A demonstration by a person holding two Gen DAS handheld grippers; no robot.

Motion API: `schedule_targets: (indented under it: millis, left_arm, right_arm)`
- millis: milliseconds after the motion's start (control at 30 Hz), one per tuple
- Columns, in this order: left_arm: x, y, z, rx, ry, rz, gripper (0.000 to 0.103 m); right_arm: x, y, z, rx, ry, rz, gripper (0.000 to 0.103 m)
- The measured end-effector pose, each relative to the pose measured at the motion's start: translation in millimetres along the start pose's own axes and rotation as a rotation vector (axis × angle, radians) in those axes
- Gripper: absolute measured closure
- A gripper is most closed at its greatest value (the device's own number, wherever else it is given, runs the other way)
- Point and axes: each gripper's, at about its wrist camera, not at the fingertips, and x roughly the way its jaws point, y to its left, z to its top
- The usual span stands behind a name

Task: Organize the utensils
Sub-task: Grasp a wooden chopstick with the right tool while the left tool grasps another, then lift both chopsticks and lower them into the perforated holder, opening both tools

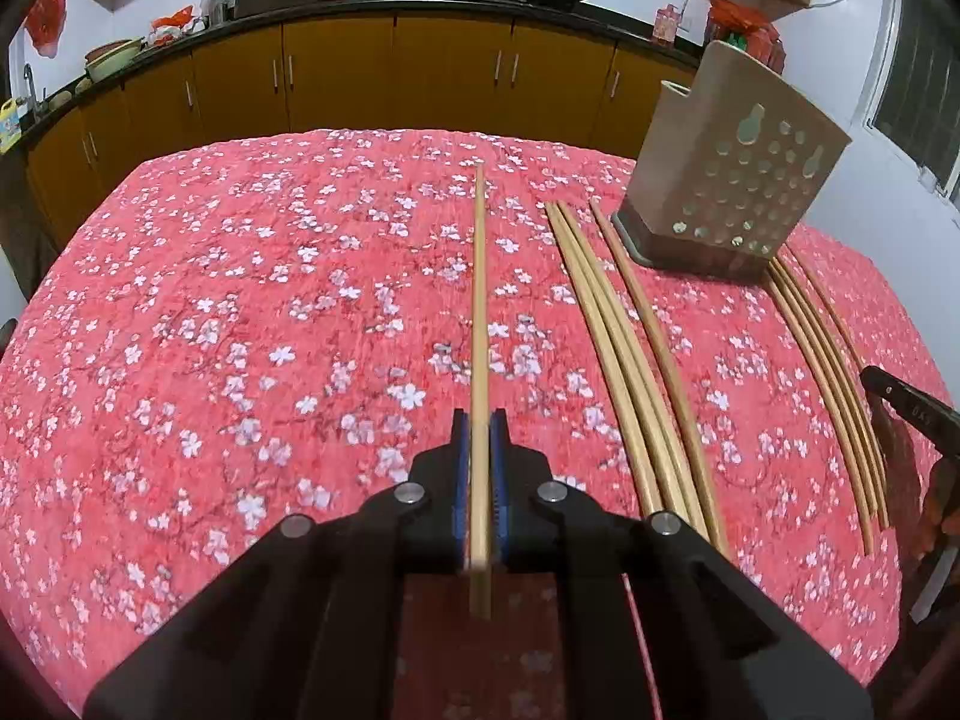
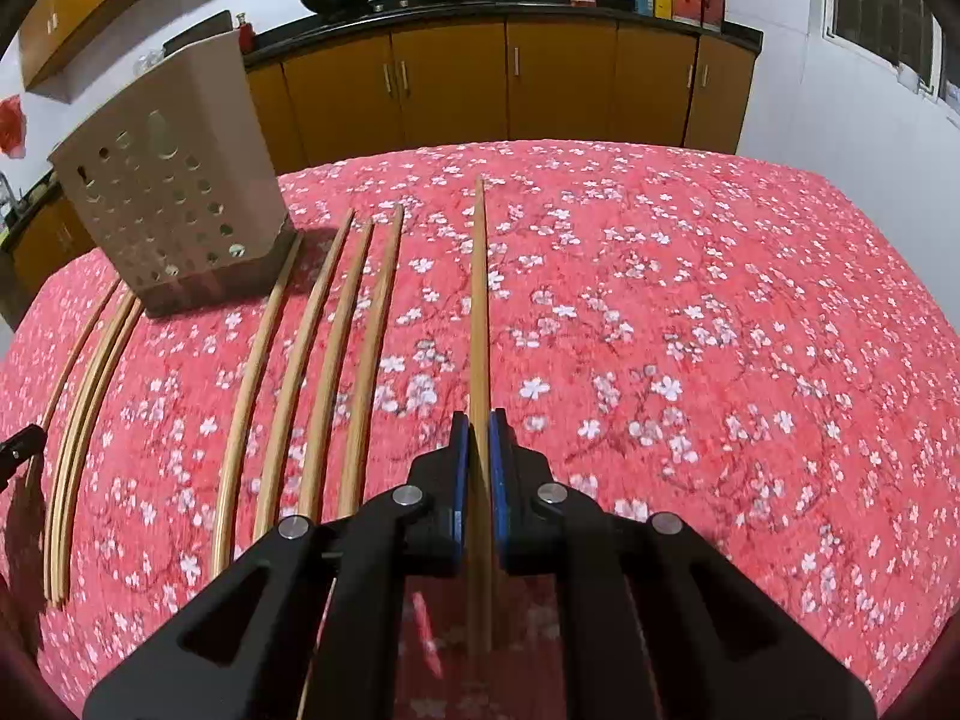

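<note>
My left gripper [image 1: 479, 420] is shut on a wooden chopstick [image 1: 479, 300] that points straight ahead over the red flowered tablecloth [image 1: 240, 330]. My right gripper [image 2: 478, 420] is shut on another wooden chopstick [image 2: 478, 300], also pointing ahead. Several more chopsticks [image 1: 606, 324] lie in rows on the cloth to the right of the left gripper; they also show in the right wrist view [image 2: 324, 360], left of the right gripper. A beige perforated utensil holder [image 1: 732, 174] stands upright behind them; it also shows in the right wrist view [image 2: 174, 180].
Another group of chopsticks [image 1: 834, 372] lies beyond the holder; it also shows at the left of the right wrist view [image 2: 84, 420]. Orange cabinets [image 1: 390, 78] with woks on the counter stand behind the table. The right gripper's edge [image 1: 906, 408] shows at the right.
</note>
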Motion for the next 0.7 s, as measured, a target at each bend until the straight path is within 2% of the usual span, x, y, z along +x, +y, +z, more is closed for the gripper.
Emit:
schedule_targets:
  millis: [433, 500, 700]
  left_arm:
    - [-8.3, -9.6, -9.4, 0.04, 0.018, 0.047, 0.095]
    - [-11.7, -7.7, -7.7, 0.032, 0.023, 0.048, 0.095]
    - [-42.0, -4.7, 5.5, 0.021, -0.053, 0.048, 0.095]
  right_arm:
    - [-8.5, 1.8, -4.3, 0.002, 0.002, 0.0, 0.095]
    - [-16.9, 0.8, -1.2, 0.008, -0.021, 0.007, 0.095]
    - [-56.1, -5.8, 13.2, 0.019, -0.12, 0.027, 0.095]
